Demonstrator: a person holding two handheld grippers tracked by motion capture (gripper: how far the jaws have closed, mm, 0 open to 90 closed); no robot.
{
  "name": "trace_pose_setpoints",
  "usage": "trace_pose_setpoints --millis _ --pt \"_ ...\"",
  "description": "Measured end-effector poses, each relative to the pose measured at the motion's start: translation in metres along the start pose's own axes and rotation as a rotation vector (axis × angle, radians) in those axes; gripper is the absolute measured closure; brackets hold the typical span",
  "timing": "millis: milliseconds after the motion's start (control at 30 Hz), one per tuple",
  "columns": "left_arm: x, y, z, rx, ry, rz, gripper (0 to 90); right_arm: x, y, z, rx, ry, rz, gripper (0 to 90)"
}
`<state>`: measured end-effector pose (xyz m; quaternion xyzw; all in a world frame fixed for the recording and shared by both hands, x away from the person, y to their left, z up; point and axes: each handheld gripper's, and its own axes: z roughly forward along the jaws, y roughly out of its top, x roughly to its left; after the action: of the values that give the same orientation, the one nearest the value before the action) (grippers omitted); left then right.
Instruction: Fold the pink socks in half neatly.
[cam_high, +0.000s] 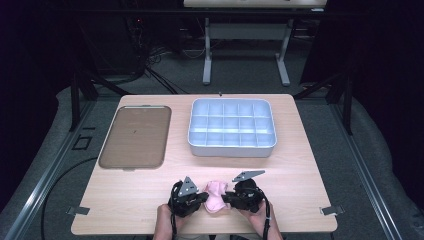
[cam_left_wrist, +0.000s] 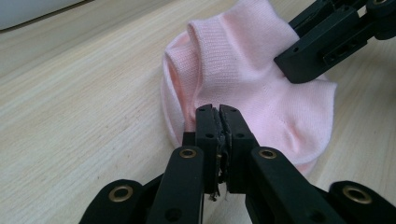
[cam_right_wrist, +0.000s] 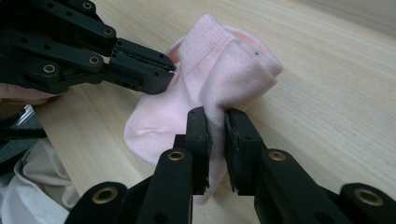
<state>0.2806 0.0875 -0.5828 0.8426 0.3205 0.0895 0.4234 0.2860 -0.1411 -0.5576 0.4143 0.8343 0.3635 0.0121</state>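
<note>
A small pink sock (cam_high: 216, 196) lies crumpled on the wooden table near its front edge, between my two grippers. My left gripper (cam_high: 204, 198) comes at it from the left; in the left gripper view its jaws (cam_left_wrist: 218, 112) are shut on the near edge of the sock (cam_left_wrist: 243, 70). From the right, my right gripper (cam_high: 226, 199) pinches a raised fold of the sock (cam_right_wrist: 210, 60), its jaws (cam_right_wrist: 217, 122) pressed on the cloth. Each gripper view also shows the other gripper at the sock: the right gripper (cam_left_wrist: 299, 63) and the left gripper (cam_right_wrist: 161, 77).
A white box with several compartments (cam_high: 232, 150) stands at the back right of the table. A flat brown tray (cam_high: 135, 136) lies at the back left. Metal clips (cam_high: 79, 210) (cam_high: 330, 210) sit at the front corners. The person's hands hold the grippers at the front edge.
</note>
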Motion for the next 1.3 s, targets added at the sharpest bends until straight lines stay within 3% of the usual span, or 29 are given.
trace_pose_setpoints --millis 267,367,467,700,900,967,1167,1300 --pt "0.0 0.008 0.009 0.006 -0.02 -0.001 86.9 -0.005 0.0 -0.007 -0.015 -0.033 0.009 80.3" --pt "0.0 0.01 0.012 0.008 -0.022 -0.007 86.8 -0.008 0.003 -0.019 0.099 -0.066 -0.012 80.5" --pt "-0.001 0.013 0.016 0.003 -0.018 -0.002 86.8 -0.009 0.001 -0.02 0.051 -0.084 0.004 80.7" --pt "-0.002 0.015 0.02 0.002 -0.025 -0.006 86.8 -0.006 0.002 -0.021 -0.04 -0.077 0.015 81.2" --pt "-0.001 0.015 0.021 -0.002 -0.027 -0.014 86.8 0.001 0.01 -0.02 -0.064 -0.05 -0.007 81.6" --pt "-0.001 0.015 0.021 -0.002 -0.027 -0.015 86.8 0.003 0.01 -0.014 -0.131 0.006 -0.008 81.7" --pt "0.0 0.016 0.022 -0.004 -0.03 -0.024 86.8 0.01 0.016 -0.005 -0.129 0.079 -0.03 81.6" --pt "0.002 0.016 0.022 -0.004 -0.045 -0.03 86.8 0.013 0.017 -0.001 -0.086 0.037 -0.029 81.6"
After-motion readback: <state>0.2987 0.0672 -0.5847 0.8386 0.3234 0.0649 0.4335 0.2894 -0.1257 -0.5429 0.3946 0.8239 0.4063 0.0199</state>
